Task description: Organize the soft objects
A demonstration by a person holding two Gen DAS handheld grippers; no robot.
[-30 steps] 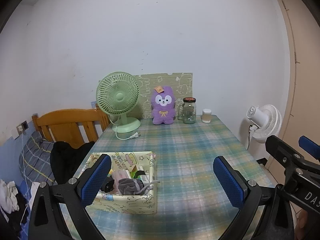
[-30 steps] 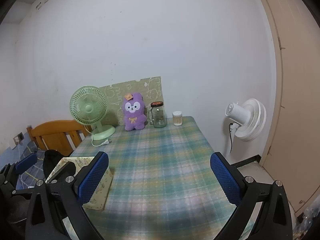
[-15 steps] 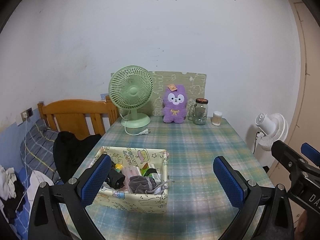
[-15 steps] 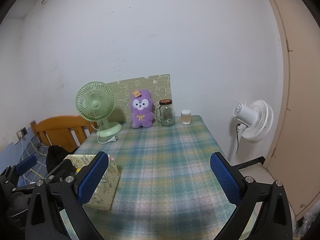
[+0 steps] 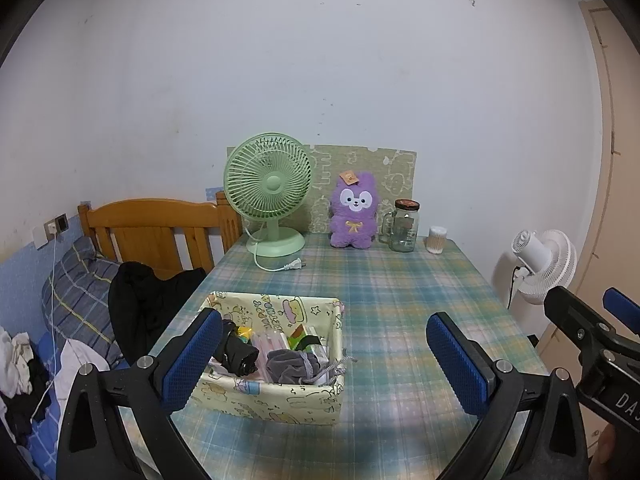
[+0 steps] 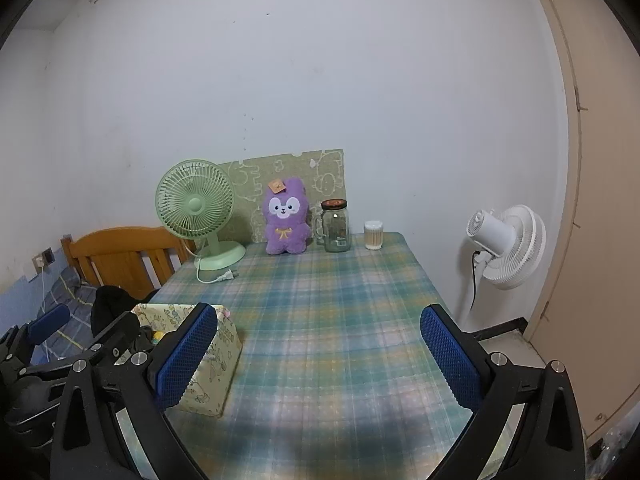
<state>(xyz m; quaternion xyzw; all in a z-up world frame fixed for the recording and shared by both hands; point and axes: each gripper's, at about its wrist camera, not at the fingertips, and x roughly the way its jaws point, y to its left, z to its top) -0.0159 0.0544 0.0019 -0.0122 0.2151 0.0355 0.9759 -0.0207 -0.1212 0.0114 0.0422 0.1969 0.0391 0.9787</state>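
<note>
Hovering above the near edge of the plaid-clothed worktop (image 5: 400, 300), the left tongs (image 5: 324, 354) and right tongs (image 6: 318, 354) both gape wide with nothing between them. A grey knitted cloth (image 5: 298, 366) and a black rolled fabric piece (image 5: 238, 354) lie inside the pale yellow cartoon-printed box (image 5: 280, 398); the purple plush rabbit (image 5: 354, 218) sits upright at the far wall. This fits either sorting about to start or sorting finished. Compared with a second ago, both views have pulled back, showing more of the box.
</note>
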